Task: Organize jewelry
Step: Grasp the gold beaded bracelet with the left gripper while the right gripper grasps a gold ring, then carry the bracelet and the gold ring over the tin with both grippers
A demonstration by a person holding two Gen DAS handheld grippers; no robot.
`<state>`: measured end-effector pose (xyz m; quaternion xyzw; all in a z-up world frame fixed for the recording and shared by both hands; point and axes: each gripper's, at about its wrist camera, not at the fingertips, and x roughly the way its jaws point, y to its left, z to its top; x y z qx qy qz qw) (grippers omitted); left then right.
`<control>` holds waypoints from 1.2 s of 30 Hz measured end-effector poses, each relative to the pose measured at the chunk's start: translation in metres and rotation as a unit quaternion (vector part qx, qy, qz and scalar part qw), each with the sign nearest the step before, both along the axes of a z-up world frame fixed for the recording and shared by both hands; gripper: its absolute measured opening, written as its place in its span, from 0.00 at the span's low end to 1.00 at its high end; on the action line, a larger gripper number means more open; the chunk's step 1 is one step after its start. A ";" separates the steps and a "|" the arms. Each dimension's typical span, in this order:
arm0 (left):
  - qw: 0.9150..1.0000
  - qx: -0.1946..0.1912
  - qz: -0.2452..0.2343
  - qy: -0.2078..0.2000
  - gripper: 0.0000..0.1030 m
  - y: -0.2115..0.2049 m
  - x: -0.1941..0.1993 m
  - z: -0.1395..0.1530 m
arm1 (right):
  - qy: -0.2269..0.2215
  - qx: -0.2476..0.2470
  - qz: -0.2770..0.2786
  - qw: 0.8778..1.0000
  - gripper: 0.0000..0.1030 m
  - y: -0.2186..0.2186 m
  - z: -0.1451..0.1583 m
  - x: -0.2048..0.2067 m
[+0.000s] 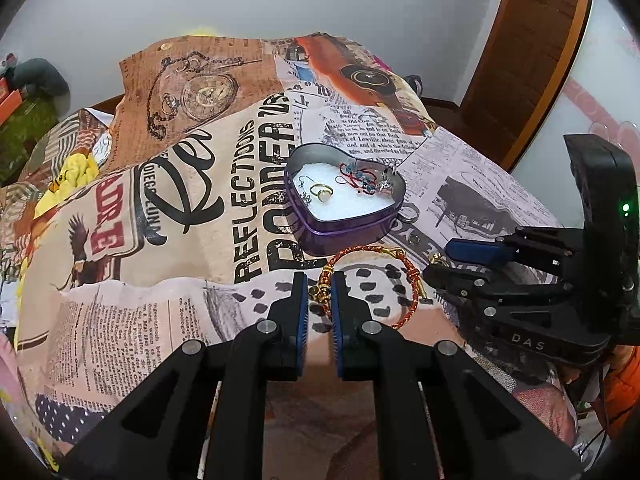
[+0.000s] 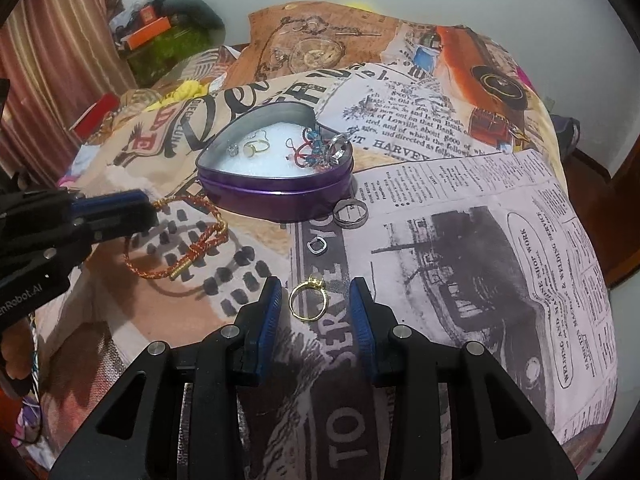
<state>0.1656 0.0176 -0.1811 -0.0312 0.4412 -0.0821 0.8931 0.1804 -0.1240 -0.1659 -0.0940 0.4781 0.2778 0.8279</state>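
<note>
Jewelry is partly sorted: your heart tin on the printed bedspread already holds rings and a red tangle. Outside it lie the braided bracelet, which your left tongs pinch at its gold beads, and the gold ring between your released right tongs. Two silver rings wait nearby. The tin's tangle probably hides earrings.

The bedspread carries a collage print of black-on-white newsprint, tan panels with a pocket watch, and an orange car. The heart-shaped tin is purple outside, with a white lining (dull grey on its inner wall). The cord bracelet is red woven with gold. One ring is gold, another ring silver. Both grippers are black with blue pads.
</note>
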 end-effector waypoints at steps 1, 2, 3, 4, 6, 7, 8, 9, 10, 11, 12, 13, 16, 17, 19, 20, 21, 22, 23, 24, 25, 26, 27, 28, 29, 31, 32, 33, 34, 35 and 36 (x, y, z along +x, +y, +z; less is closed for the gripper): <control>1.000 -0.002 -0.001 -0.002 0.09 -0.001 0.000 0.001 | -0.001 0.001 0.001 1.000 0.31 0.000 0.000 0.000; 1.000 -0.002 -0.001 -0.003 0.09 -0.001 0.000 0.003 | -0.002 0.002 0.002 1.000 0.28 0.000 0.000 0.000; 1.000 -0.002 -0.001 -0.005 0.09 -0.002 -0.001 0.004 | -0.002 0.001 0.003 1.000 0.24 0.000 0.000 0.000; 1.000 -0.001 -0.002 -0.007 0.09 -0.002 -0.001 0.006 | -0.001 0.001 0.004 1.000 0.17 0.001 -0.001 -0.001; 1.000 0.001 -0.002 -0.011 0.09 -0.003 -0.002 0.008 | -0.003 -0.003 0.004 1.000 0.17 0.002 0.000 -0.001; 1.000 0.002 -0.002 -0.013 0.09 -0.003 -0.003 0.010 | -0.005 -0.004 0.004 1.000 0.17 0.003 0.001 -0.002; 1.000 0.002 -0.002 -0.014 0.09 -0.003 -0.004 0.011 | -0.005 -0.004 0.003 1.000 0.17 0.003 0.001 -0.002; 1.000 0.003 -0.002 -0.015 0.09 -0.003 -0.004 0.012 | -0.003 0.000 0.001 1.000 0.17 0.002 0.002 -0.002; 1.000 0.004 -0.001 -0.017 0.09 -0.003 -0.005 0.014 | -0.001 0.003 0.000 1.000 0.17 0.001 0.002 -0.002; 1.000 0.005 0.000 -0.018 0.09 -0.002 -0.005 0.015 | 0.002 0.009 -0.001 1.000 0.17 0.000 0.003 -0.002; 1.000 0.005 0.001 -0.019 0.09 -0.002 -0.005 0.016 | 0.003 0.013 -0.004 1.000 0.17 -0.001 0.004 -0.002; 1.000 0.007 0.003 -0.021 0.09 -0.001 -0.006 0.018 | 0.001 0.015 -0.006 1.000 0.17 -0.002 0.007 -0.003; 1.000 0.008 0.007 -0.025 0.09 0.001 -0.008 0.021 | -0.010 0.023 -0.010 1.000 0.17 -0.004 0.016 -0.006; 1.000 0.008 0.008 -0.027 0.09 0.002 -0.008 0.022 | -0.014 0.028 -0.011 0.999 0.17 -0.004 0.020 -0.006; 0.999 0.010 0.010 -0.030 0.09 0.003 -0.008 0.025 | -0.025 0.035 -0.014 0.999 0.17 -0.006 0.030 -0.006; 0.999 0.011 0.011 -0.032 0.09 0.003 -0.009 0.026 | -0.031 0.037 -0.016 0.999 0.17 -0.005 0.033 -0.007; 0.999 0.011 0.012 -0.034 0.09 0.003 -0.009 0.028 | -0.036 0.040 -0.016 0.998 0.17 -0.005 0.037 -0.008; 0.999 0.011 0.013 -0.037 0.09 0.004 -0.008 0.029 | -0.041 0.044 -0.017 0.998 0.17 -0.006 0.041 -0.008; 0.999 0.011 0.014 -0.039 0.09 0.004 -0.008 0.031 | -0.047 0.048 -0.018 0.998 0.17 -0.006 0.046 -0.008; 0.999 0.011 0.015 -0.041 0.09 0.005 -0.008 0.032 | -0.052 0.051 -0.019 0.997 0.17 -0.006 0.050 -0.008; 0.999 0.011 0.016 -0.043 0.09 0.005 -0.007 0.033 | -0.056 0.054 -0.020 0.997 0.17 -0.006 0.053 -0.007; 0.999 0.010 0.016 -0.045 0.09 0.006 -0.007 0.035 | -0.060 0.058 -0.021 0.996 0.17 -0.006 0.057 -0.007; 0.999 0.010 0.017 -0.047 0.09 0.006 -0.006 0.036 | -0.063 0.062 -0.021 0.996 0.17 -0.005 0.059 -0.007; 0.999 0.010 0.018 -0.049 0.09 0.007 -0.004 0.037 | -0.067 0.066 -0.023 0.995 0.17 -0.005 0.063 -0.006; 0.998 0.010 0.019 -0.051 0.09 0.007 -0.004 0.038 | -0.070 0.068 -0.023 0.995 0.17 -0.004 0.065 -0.006; 0.998 0.011 0.020 -0.054 0.09 0.008 -0.001 0.039 | -0.077 0.072 -0.023 0.994 0.17 -0.003 0.069 -0.005; 0.998 0.010 0.020 -0.055 0.09 0.009 0.000 0.040 | -0.080 0.072 -0.023 0.994 0.17 -0.002 0.071 -0.004; 0.998 0.010 0.021 -0.056 0.09 0.009 0.002 0.040 | -0.083 0.074 -0.023 0.994 0.17 -0.002 0.072 -0.002; 0.998 0.010 0.022 -0.057 0.09 0.010 0.004 0.041 | -0.085 0.075 -0.023 0.993 0.17 -0.001 0.073 -0.001; 0.998 0.010 0.023 -0.058 0.09 0.011 0.007 0.041 | -0.086 0.077 -0.023 0.993 0.17 0.000 0.074 0.001; 0.998 0.010 0.024 -0.059 0.09 0.011 0.008 0.041 | -0.087 0.079 -0.023 0.993 0.17 -0.001 0.074 0.001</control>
